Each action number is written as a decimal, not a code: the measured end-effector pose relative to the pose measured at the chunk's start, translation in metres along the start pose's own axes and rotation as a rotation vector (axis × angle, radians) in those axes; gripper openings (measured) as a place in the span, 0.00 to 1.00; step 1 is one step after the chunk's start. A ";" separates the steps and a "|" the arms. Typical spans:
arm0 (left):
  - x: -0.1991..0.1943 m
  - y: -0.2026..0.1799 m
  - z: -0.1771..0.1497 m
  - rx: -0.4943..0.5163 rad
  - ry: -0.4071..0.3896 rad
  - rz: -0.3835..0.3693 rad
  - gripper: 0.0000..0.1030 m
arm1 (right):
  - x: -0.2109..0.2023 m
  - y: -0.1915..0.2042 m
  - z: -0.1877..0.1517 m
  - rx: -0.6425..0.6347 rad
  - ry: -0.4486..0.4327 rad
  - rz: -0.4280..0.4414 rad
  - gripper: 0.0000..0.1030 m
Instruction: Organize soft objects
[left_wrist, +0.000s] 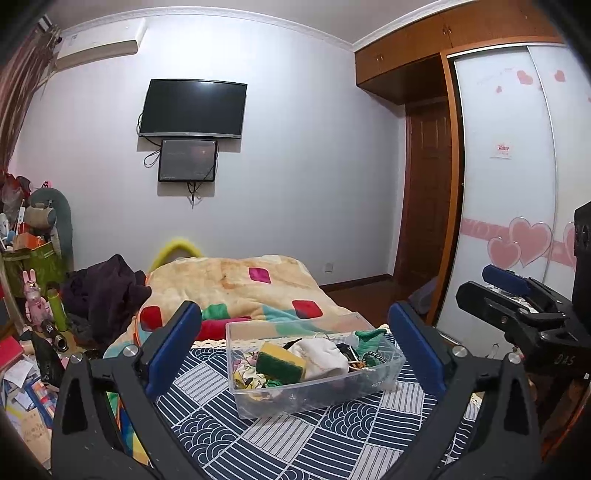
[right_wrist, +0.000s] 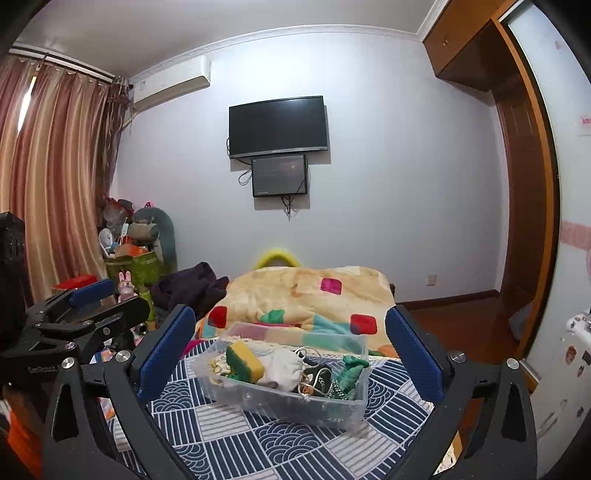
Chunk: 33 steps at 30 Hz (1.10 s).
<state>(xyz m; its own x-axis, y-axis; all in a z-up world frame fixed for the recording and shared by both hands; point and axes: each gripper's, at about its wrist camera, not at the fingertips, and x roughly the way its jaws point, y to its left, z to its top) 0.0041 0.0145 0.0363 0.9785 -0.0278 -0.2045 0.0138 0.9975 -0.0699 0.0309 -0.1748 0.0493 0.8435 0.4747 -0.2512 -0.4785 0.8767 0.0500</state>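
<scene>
On bed (left_wrist: 280, 435), both your grippers, left (left_wrist: 295, 350) and right (right_wrist: 291, 354), spread wide, empty. Bin (left_wrist: 314, 391) light, cluttered: snag cord grabbing sponge (left_wrist: 282, 362), bin tips.

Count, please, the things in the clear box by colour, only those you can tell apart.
Inside the box:
Yellow and green: 1, sponge
White: 1, cloth
Green: 1, knit piece
Patterned: 1, fabric
Total: 4. Some small dark items and cords lie tangled there too, and I cannot count them. Both grippers are open.
</scene>
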 end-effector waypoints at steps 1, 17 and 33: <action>0.000 0.000 0.000 0.000 0.000 0.001 0.99 | -0.001 0.000 0.000 0.001 0.000 0.001 1.00; 0.000 -0.006 -0.001 0.011 -0.005 -0.004 1.00 | -0.003 0.000 0.003 0.011 -0.006 0.006 1.00; 0.000 -0.009 0.000 0.010 -0.003 -0.013 1.00 | -0.004 -0.002 0.002 0.013 -0.007 0.010 1.00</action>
<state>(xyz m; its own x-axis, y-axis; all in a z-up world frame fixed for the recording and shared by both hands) 0.0037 0.0055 0.0368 0.9787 -0.0409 -0.2011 0.0288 0.9976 -0.0629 0.0290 -0.1784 0.0523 0.8404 0.4843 -0.2434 -0.4840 0.8726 0.0650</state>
